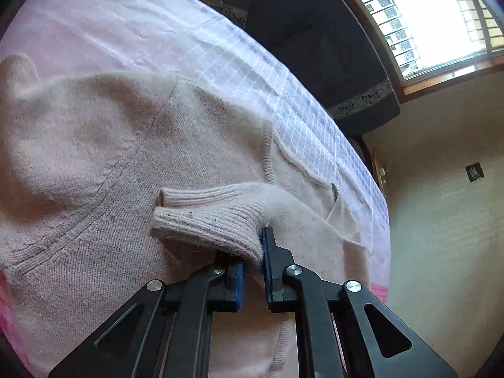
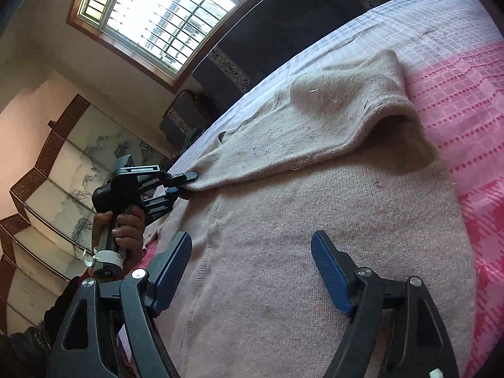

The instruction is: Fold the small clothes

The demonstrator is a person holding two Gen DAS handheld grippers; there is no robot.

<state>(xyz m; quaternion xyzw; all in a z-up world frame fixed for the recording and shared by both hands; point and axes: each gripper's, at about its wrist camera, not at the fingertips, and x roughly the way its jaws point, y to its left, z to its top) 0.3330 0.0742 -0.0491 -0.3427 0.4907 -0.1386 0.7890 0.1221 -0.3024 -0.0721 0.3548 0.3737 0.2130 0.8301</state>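
Note:
A pale pink knit sweater (image 1: 110, 163) lies spread on the bed. My left gripper (image 1: 252, 252) is shut on the ribbed sleeve cuff (image 1: 208, 223), holding it over the sweater's body. In the right wrist view the left gripper (image 2: 189, 186) pinches the end of the sleeve (image 2: 299, 145), which lies folded across the sweater (image 2: 315, 267). My right gripper (image 2: 252, 252) is open and empty, hovering just above the sweater's body.
The bed is covered by a white checked cloth (image 1: 252, 72) and a pink patterned blanket (image 2: 456, 110). A dark headboard (image 1: 315, 31) and a barred window (image 2: 163, 9) are behind. A folding screen (image 2: 47, 173) stands at the left.

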